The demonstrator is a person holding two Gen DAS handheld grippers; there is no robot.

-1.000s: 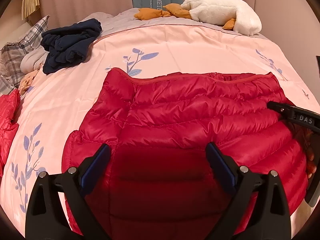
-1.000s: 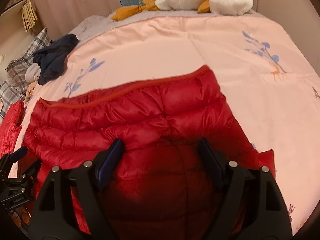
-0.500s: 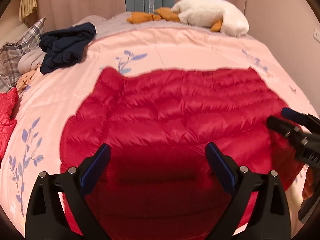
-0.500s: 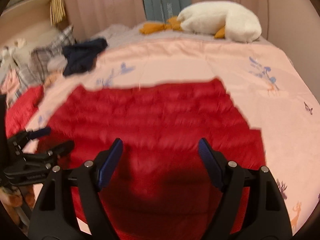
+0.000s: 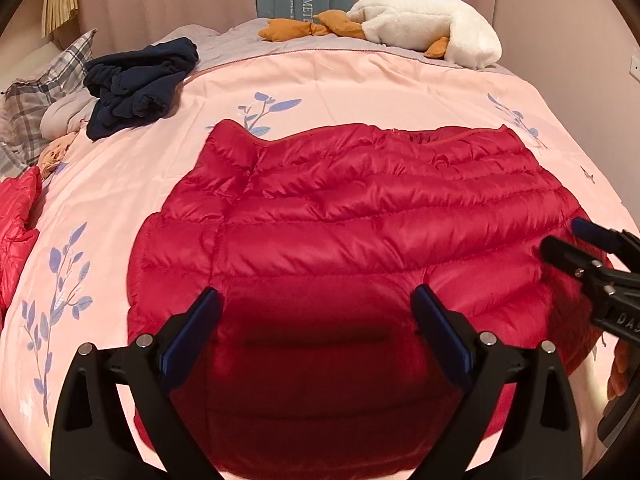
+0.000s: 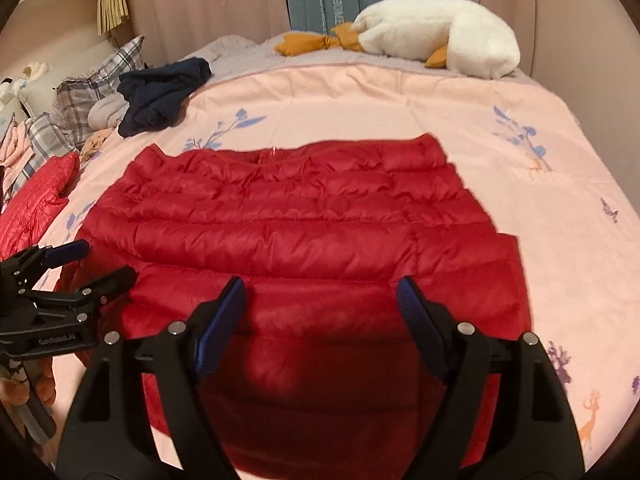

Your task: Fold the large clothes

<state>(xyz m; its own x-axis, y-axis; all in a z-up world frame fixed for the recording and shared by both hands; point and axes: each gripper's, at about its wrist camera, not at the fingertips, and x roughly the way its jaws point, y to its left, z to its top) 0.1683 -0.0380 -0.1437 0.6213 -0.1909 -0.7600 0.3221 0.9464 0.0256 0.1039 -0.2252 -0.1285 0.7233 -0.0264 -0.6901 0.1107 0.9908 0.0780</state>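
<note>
Between my jaws: nothing gripped. Left gripper [image 5: 314, 334] and right gripper [image 6: 322, 320], both spread wide, hover above red puffer jacket [image 5: 360, 232], which lies flat on pink bedspread [image 5: 360, 80]. Jacket's near hem hidden behind my fingers; sleeves not discernible. Beyond: navy garment [image 5: 140, 88], white plush goose [image 5: 432, 28], second red item [image 6: 36, 200] cut off at edge.

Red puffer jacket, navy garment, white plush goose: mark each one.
Red puffer jacket [image 5: 360, 216], left wrist view, on a quilted band mid-panel.
Navy garment [image 5: 136, 88], left wrist view, on the middle of the crumpled heap.
White plush goose [image 6: 440, 32], right wrist view, on its white body.
</note>
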